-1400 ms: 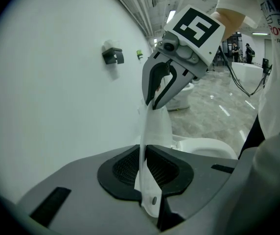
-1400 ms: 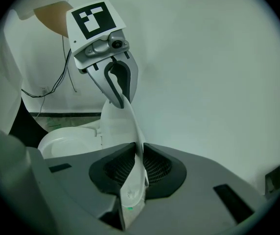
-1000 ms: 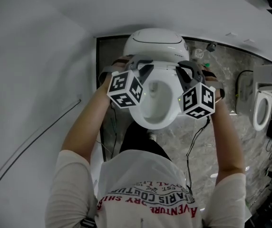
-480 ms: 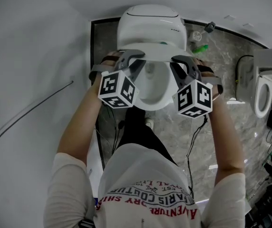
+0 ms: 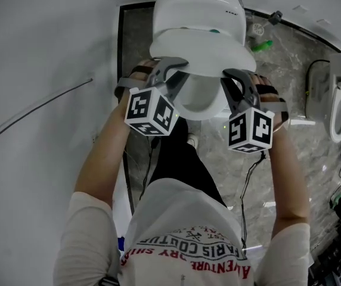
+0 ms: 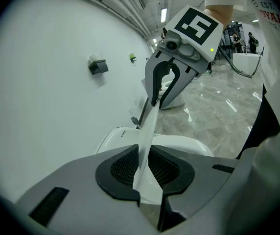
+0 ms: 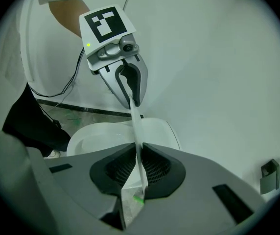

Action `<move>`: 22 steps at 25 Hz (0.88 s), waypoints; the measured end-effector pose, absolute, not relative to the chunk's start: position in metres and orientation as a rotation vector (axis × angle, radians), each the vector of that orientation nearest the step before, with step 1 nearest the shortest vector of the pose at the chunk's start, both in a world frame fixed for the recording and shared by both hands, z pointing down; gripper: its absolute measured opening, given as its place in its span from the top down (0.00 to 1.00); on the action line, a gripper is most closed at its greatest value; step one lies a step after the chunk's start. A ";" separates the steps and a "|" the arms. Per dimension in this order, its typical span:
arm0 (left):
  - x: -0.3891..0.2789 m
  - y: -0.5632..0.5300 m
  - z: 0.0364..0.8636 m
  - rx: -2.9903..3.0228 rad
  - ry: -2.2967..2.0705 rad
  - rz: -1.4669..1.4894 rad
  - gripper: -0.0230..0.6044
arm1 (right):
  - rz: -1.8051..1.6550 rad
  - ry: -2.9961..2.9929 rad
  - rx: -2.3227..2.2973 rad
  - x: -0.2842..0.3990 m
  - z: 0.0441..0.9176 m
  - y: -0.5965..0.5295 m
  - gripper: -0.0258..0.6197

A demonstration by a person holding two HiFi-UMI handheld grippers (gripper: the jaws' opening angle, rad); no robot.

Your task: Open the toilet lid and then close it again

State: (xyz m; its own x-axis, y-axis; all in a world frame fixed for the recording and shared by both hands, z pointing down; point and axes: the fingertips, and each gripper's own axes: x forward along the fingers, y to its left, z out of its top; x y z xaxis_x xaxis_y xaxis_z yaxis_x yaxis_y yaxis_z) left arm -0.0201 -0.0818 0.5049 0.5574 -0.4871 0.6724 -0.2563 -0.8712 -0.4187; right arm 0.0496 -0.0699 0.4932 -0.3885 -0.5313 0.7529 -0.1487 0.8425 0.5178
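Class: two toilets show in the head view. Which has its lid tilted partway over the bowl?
The toilet beside the white wall; the far-right toilet has its bowl uncovered.

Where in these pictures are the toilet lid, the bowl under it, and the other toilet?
toilet lid (image 5: 206, 49), head view, middle of its white top surface.
toilet bowl (image 5: 201, 100), head view, the inside showing below the lid.
other toilet (image 5: 335, 119), head view, its white rim at the right edge.
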 end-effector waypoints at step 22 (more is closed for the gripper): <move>-0.020 0.039 0.619 -2.391 0.512 -1.328 0.78 | -0.454 -1.919 0.430 0.049 0.610 0.053 0.87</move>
State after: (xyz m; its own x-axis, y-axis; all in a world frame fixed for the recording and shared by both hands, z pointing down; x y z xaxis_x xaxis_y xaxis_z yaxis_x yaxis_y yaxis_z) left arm -0.0204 0.0390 0.6190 0.4931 -0.4739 0.7295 -0.1387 -0.8707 -0.4719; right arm 0.0487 0.0529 0.6104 -0.3677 -0.4933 0.7883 -0.0877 0.8623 0.4987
